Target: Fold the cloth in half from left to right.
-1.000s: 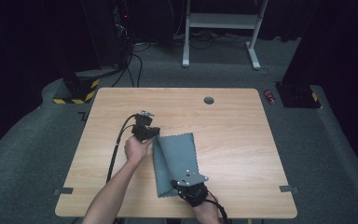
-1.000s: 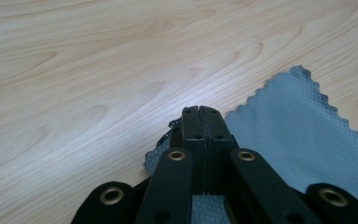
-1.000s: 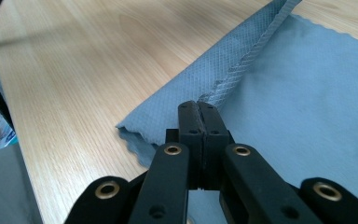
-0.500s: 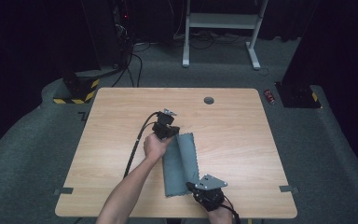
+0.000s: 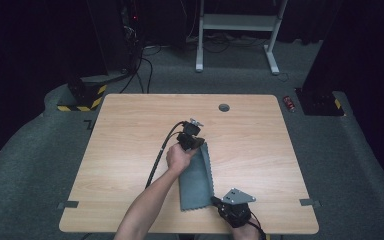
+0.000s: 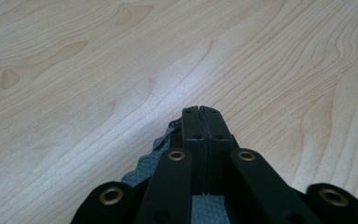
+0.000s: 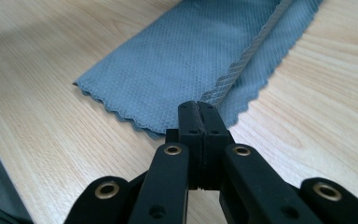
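Observation:
A grey-blue cloth (image 5: 196, 177) lies on the wooden table (image 5: 125, 130) as a narrow strip with scalloped edges, one long side doubled over. My left gripper (image 5: 199, 144) is at its far end, jaws shut on that corner; the cloth (image 6: 144, 169) shows under and beside the left gripper (image 6: 199, 109). My right gripper (image 5: 214, 201) is at the near right corner, shut on the cloth's folded edge (image 7: 242, 60), which runs straight into the right gripper (image 7: 198, 105). A bare forearm reaches in from the bottom to the left gripper.
A round hole (image 5: 224, 107) sits near the table's far edge. On the floor beyond are a white desk frame (image 5: 237, 35), a yellow-and-black striped base (image 5: 82, 97), cables and a small red item (image 5: 290, 103). Bare wood spreads left and right of the cloth.
Both grippers have moved to the right, carrying the cloth's left edge over itself. The cloth has gone from a wide sheet to a narrow folded strip.

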`<state>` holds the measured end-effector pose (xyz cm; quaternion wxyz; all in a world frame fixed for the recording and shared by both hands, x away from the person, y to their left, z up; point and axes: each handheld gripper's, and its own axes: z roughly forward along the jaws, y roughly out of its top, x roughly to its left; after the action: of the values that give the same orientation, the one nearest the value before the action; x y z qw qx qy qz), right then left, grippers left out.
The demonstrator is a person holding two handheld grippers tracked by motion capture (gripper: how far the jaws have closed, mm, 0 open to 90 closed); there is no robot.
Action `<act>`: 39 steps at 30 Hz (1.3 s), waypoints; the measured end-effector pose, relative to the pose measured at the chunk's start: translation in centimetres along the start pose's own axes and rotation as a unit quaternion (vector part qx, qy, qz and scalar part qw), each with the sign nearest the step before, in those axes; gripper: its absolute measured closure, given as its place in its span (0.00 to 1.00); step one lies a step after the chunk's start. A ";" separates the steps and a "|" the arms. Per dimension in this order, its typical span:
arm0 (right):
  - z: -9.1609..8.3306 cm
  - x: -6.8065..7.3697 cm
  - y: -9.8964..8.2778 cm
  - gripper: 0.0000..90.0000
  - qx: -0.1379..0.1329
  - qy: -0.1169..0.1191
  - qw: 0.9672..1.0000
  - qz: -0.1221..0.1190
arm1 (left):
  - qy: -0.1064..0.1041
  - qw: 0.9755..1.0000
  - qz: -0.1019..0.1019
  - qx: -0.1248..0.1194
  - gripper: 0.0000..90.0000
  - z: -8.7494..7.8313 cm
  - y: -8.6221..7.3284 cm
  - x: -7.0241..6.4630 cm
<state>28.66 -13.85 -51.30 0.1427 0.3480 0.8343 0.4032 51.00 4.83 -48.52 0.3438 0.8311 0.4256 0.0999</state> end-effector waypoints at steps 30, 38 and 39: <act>0.1 -1.3 -0.7 0.85 0.016 -0.002 1.000 0.025 | 0.005 1.000 0.005 -0.002 0.71 0.5 0.3 -0.6; 0.1 -3.0 0.9 0.74 0.001 -0.004 1.000 0.029 | 0.028 0.999 -0.006 -0.035 0.56 -5.0 -1.6 0.2; 0.3 -3.3 1.1 0.73 0.002 -0.005 1.000 0.026 | 0.028 0.999 -0.008 -0.035 0.55 -5.6 -2.2 0.2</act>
<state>31.66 -15.47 -50.77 0.1351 0.3719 0.8251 0.4034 47.14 8.63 -45.82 0.3611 0.8122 0.4377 0.1355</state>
